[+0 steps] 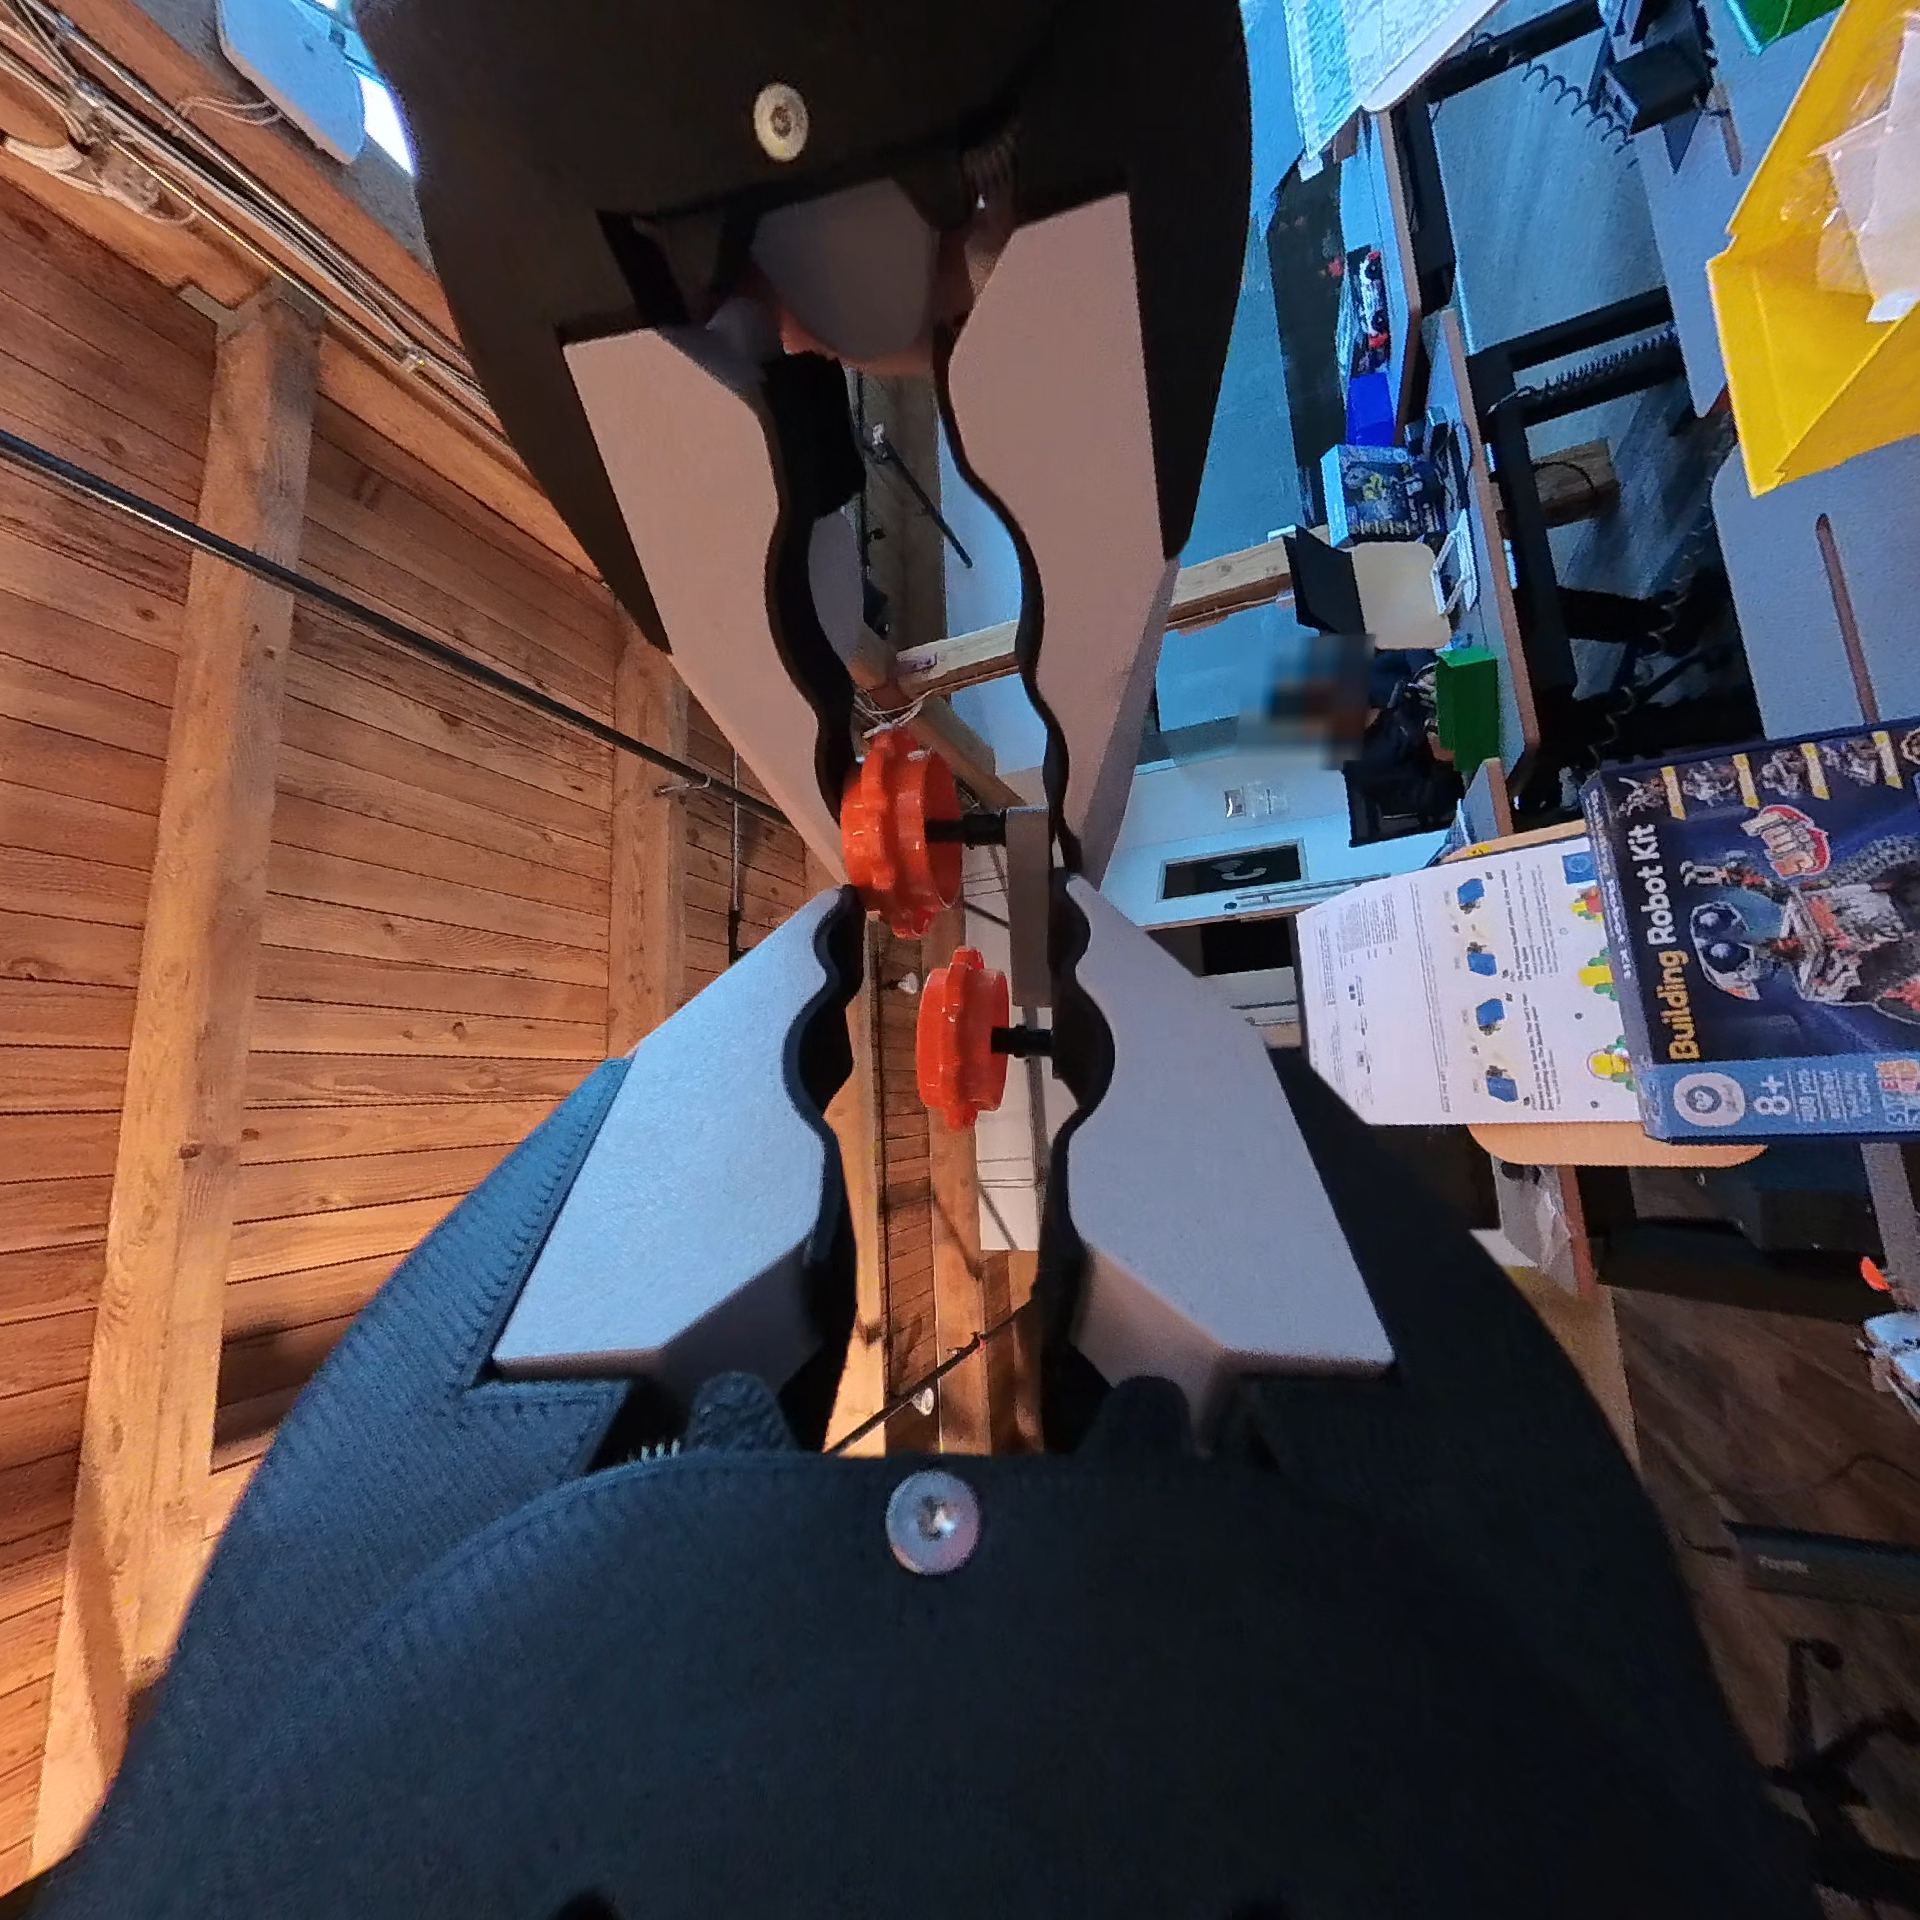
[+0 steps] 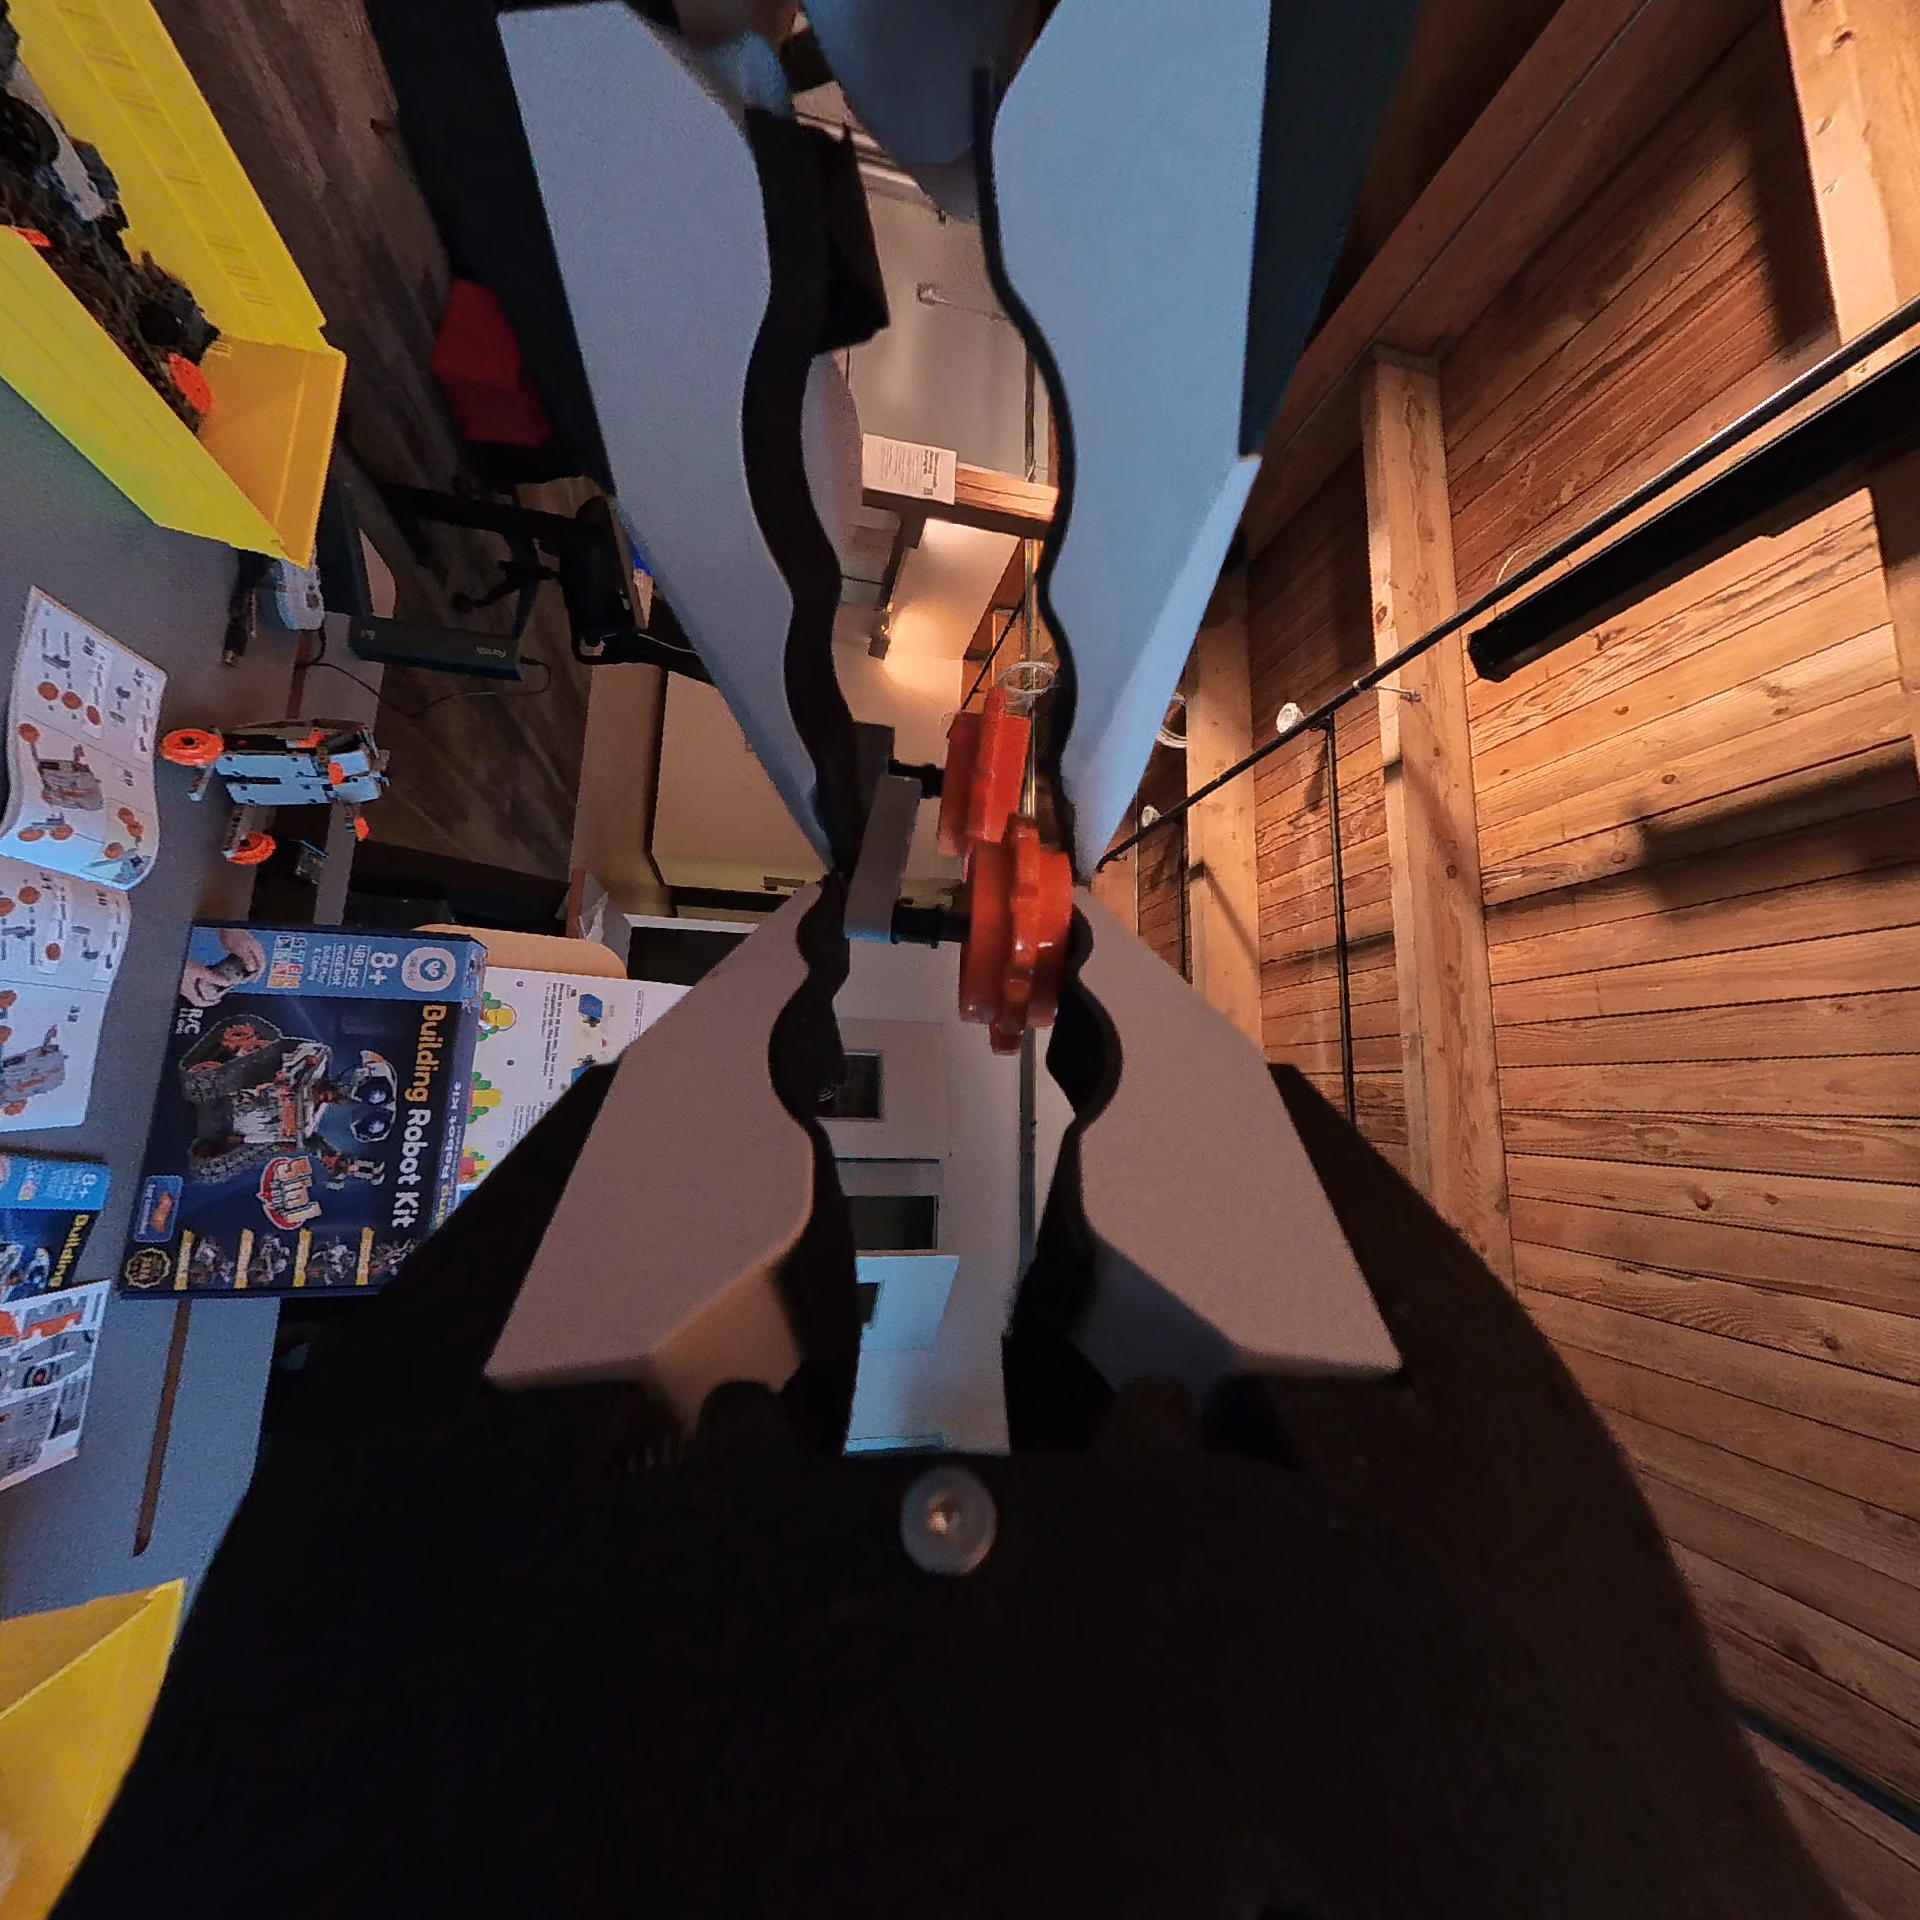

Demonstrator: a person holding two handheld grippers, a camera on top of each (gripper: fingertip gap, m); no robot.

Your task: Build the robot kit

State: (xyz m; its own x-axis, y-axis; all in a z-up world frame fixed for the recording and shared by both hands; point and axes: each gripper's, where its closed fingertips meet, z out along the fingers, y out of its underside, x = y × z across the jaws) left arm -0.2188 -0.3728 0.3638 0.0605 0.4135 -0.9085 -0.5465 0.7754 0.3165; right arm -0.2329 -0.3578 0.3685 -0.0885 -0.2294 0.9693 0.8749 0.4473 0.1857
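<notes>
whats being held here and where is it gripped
A small wheel assembly. The left hand-held gripper and right hand-held gripper each pinch it at their tips, orange wheel one side, grey bar the other.

light: warm glow on wood wall (image 2: 1662, 935), cool elsewhere | shadows: deep foreground | lens: fisheye-bent edges | focus: soft close-up

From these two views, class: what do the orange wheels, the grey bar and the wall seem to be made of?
Orange wheels: probably moulded plastic, glossy, with highlights on the notched rims. Grey bar: likely matte plastic, flat even colour, though painted metal is possible. Wall: wooden planks, with visible grain and knots.
</notes>
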